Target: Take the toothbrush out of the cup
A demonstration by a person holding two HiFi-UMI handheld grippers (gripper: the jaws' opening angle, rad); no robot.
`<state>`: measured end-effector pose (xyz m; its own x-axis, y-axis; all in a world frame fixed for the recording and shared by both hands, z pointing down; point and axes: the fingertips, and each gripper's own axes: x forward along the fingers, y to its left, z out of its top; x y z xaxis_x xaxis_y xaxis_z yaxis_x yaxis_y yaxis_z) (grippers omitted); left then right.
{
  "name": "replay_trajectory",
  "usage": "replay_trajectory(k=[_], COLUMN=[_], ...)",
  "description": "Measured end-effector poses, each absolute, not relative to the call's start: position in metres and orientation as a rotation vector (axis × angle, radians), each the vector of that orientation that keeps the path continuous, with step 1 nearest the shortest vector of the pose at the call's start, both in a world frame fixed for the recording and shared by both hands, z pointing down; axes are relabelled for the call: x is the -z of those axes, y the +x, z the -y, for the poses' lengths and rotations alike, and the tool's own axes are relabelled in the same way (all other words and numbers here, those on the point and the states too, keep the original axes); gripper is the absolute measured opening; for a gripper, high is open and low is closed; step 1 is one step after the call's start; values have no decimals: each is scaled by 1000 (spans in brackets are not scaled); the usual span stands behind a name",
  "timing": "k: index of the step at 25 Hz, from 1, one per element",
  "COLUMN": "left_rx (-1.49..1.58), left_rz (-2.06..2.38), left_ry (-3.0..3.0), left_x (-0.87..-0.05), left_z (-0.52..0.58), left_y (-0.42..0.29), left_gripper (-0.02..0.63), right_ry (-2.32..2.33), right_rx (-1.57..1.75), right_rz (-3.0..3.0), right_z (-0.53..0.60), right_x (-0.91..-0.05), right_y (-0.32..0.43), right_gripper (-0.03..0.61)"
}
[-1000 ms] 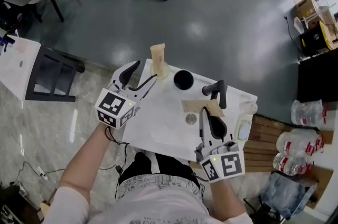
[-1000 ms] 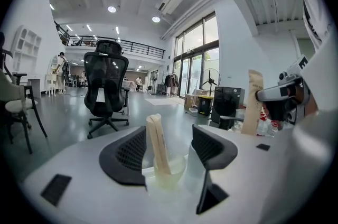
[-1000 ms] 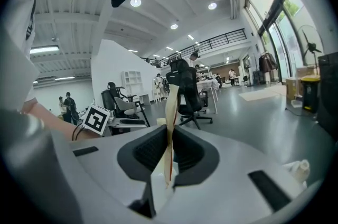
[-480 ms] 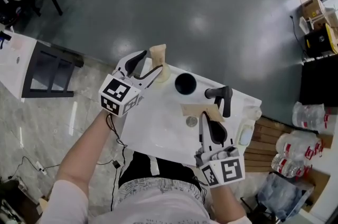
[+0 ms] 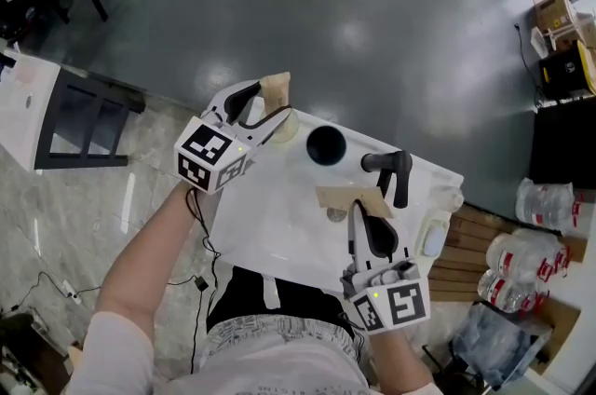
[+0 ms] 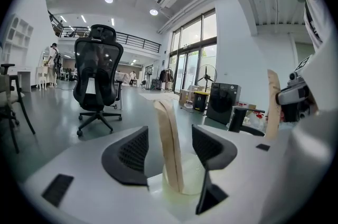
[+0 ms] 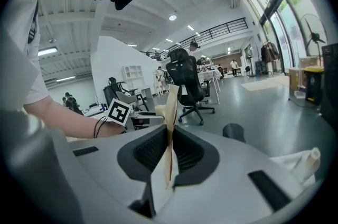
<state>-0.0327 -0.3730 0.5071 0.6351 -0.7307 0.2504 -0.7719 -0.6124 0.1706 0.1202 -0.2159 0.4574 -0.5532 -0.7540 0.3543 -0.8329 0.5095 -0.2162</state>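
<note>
A toothbrush in a tan paper wrapper stands upright in a translucent cup at the far left corner of the small white table. My left gripper is open, one jaw on each side of that toothbrush above the cup's rim, with gaps on both sides. My right gripper is shut on a second paper-wrapped toothbrush, held over the table's near right part.
A black cup stands mid-table at the far side, with a black handled object to its right. A small round metal piece and a white bottle lie near the right gripper. Water bottles stand on the floor at right.
My left gripper has moved forward and slightly down, so its open jaws now straddle the toothbrush in the cup. The right gripper keeps its hold on its wrapped toothbrush and has hardly shifted.
</note>
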Motion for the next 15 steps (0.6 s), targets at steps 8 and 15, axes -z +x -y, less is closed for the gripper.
replay_trajectory(k=[8, 15], left_rx=[-240, -237], left_rz=[1216, 1204], left_ry=[2598, 2599], left_x=[-510, -510], left_z=[375, 374], left_y=[-33, -32], left_gripper=[185, 135], right_ry=[1335, 1324], right_rx=[-541, -540], right_rz=[2531, 2530], right_z=[213, 213], right_x=[-459, -461], right_y=[119, 116], right_gripper=[41, 41])
